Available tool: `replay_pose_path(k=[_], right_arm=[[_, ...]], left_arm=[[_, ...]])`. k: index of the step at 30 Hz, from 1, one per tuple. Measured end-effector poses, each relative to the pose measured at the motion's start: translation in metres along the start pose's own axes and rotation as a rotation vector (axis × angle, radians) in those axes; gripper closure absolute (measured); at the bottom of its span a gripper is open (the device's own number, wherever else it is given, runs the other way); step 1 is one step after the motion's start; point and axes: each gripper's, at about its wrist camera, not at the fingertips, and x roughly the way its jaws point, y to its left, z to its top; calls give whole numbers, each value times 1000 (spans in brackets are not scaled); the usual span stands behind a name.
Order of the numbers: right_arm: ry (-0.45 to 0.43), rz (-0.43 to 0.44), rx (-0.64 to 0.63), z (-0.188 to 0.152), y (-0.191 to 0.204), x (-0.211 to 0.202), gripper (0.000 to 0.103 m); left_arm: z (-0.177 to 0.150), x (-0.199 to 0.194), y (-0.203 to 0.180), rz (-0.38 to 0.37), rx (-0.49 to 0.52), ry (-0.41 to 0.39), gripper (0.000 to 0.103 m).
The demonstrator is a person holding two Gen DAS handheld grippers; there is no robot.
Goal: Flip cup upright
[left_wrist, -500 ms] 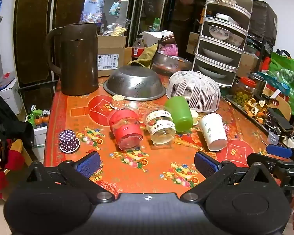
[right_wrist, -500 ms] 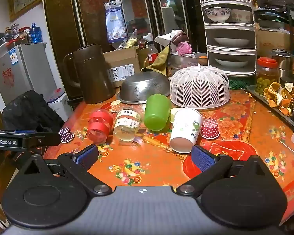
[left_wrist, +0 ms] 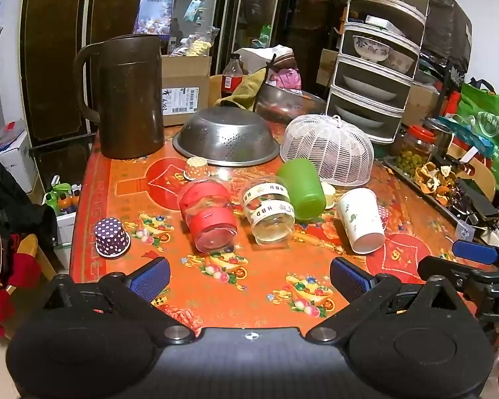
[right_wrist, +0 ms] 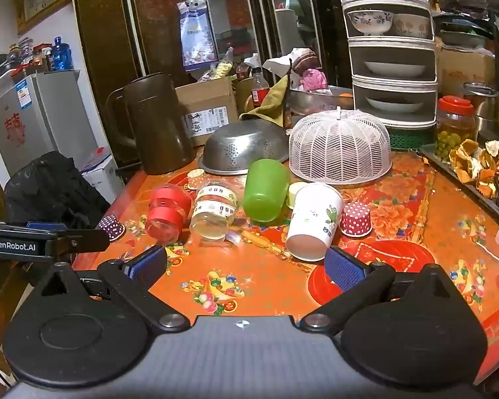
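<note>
While both tools hung over the near edge of the bench (right_wrist: 399, 199), the left tool (left_wrist: 249, 277) and right tool (right_wrist: 246, 266) each gaped wide, gripping nothing. At mid-frame four cups lay tipped in a row: a red-banded cup (left_wrist: 209, 214), a clear cup (left_wrist: 271, 214), a green cup (left_wrist: 301, 189) and a white paper cup (right_wrist: 314, 221), closest to the right tool.
</note>
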Motion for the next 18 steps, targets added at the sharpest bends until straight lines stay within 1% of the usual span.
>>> replay_pose_path(k=[18], right_arm=[[15, 20, -3, 3, 1, -4, 1]], left_arm=[[-1, 1, -2, 3, -18, 16, 0]])
